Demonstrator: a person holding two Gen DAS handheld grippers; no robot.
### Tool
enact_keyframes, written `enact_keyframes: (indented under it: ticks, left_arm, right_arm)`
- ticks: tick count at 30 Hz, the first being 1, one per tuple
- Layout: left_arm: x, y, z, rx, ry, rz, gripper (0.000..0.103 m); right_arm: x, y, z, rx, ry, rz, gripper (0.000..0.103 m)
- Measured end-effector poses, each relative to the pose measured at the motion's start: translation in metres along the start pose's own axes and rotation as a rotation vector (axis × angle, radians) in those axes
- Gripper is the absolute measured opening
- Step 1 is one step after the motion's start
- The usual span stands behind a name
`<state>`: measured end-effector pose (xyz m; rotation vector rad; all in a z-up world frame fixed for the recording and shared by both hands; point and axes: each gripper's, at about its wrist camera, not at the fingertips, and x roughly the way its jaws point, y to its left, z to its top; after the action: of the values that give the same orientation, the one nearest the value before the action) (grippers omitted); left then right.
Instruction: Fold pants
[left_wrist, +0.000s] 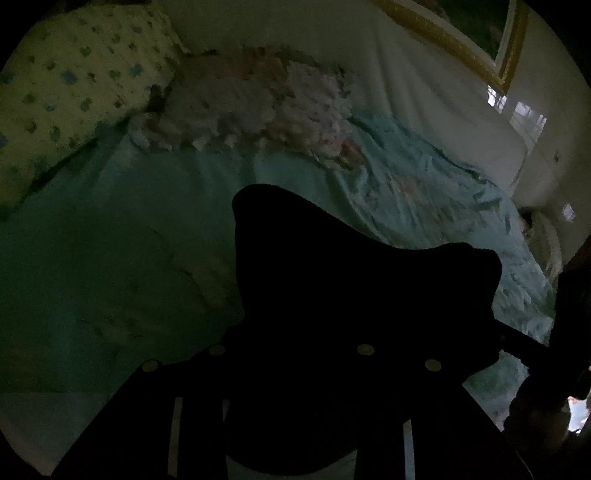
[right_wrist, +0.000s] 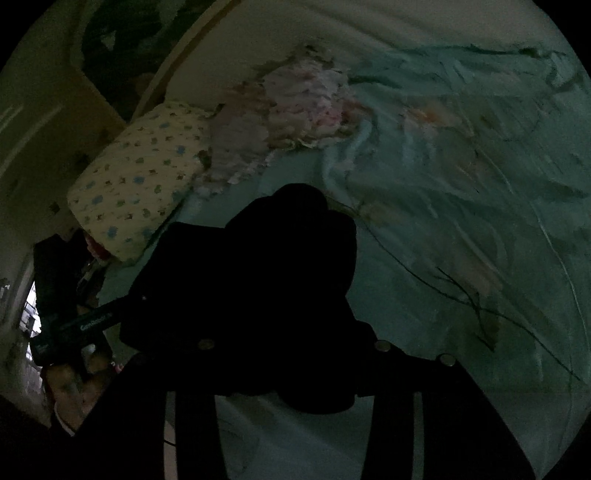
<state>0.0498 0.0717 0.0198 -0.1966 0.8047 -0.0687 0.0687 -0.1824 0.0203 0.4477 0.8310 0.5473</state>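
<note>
The scene is dim. Black pants bunch up in front of my left gripper, lifted off the teal bed sheet. The cloth covers the fingertips and the jaws look closed on it. In the right wrist view the same black pants are heaped between the fingers of my right gripper, which also grips them, its tips hidden. The pants stretch left towards the left gripper, held by a hand. In the left wrist view the right gripper sits at the right edge.
A yellow patterned pillow and a pink-white frilly blanket lie at the bed's far side. A rumpled teal cover spreads to the right. A gold-framed picture hangs on the wall behind.
</note>
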Motion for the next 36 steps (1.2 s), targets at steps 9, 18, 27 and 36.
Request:
enact_keyframes:
  ticks: [9, 18, 27, 36]
  left_arm:
    - [-0.021, 0.009, 0.002, -0.010, -0.050, 0.052, 0.031]
    - [-0.022, 0.029, 0.015, -0.043, -0.066, 0.088, 0.031]
    - [-0.017, 0.045, 0.026, -0.062, -0.075, 0.120, 0.031]
    - [0.001, 0.074, 0.044, -0.112, -0.068, 0.128, 0.031]
  right_arm:
    - [0.011, 0.019, 0.014, -0.029, -0.008, 0.037, 0.044]
    - [0.031, 0.037, 0.031, -0.061, -0.001, 0.062, 0.044]
    - [0.051, 0.046, 0.046, -0.081, 0.012, 0.079, 0.044]
    - [0.079, 0.058, 0.064, -0.114, 0.032, 0.087, 0.044]
